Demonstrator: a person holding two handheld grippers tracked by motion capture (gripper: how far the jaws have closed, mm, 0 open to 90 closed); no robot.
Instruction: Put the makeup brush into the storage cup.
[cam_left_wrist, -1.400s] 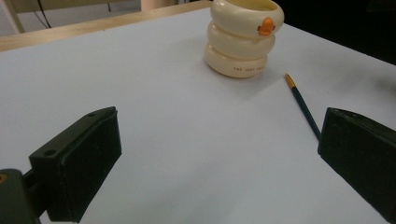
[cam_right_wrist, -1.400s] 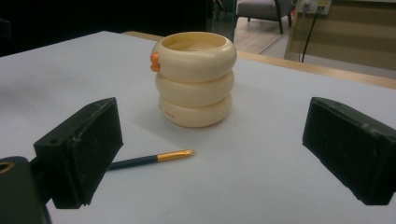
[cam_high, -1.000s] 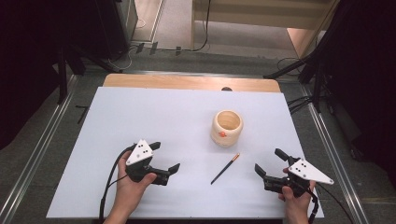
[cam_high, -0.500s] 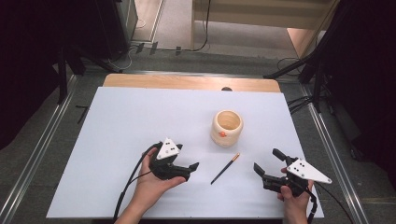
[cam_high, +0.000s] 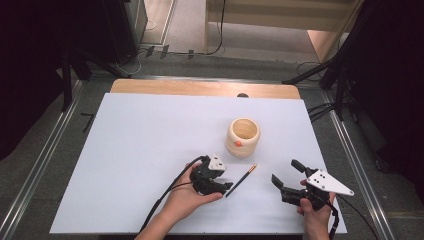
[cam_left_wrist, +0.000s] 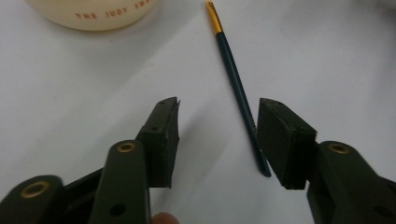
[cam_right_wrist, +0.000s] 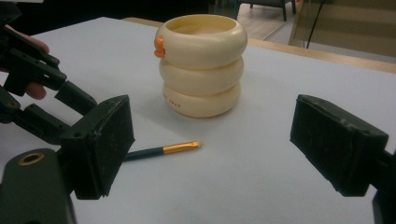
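Left gripper view: my left gripper gapes wide around the pencil — light, stiff, slippery; I'd pinch mid-shaft, toward twelve o'clock.

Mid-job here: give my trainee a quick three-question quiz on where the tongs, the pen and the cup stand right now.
1. True or false: the left tongs are shut on the pen.
2. The pen's gold end points toward: A) the ringed cream cup B) the right tongs C) the table's wooden edge
3. Fill in: the orange knob sits near the cup's ____.

Key: 1 false, they are open, pen lying between the jaws; 2 A; 3 rim.
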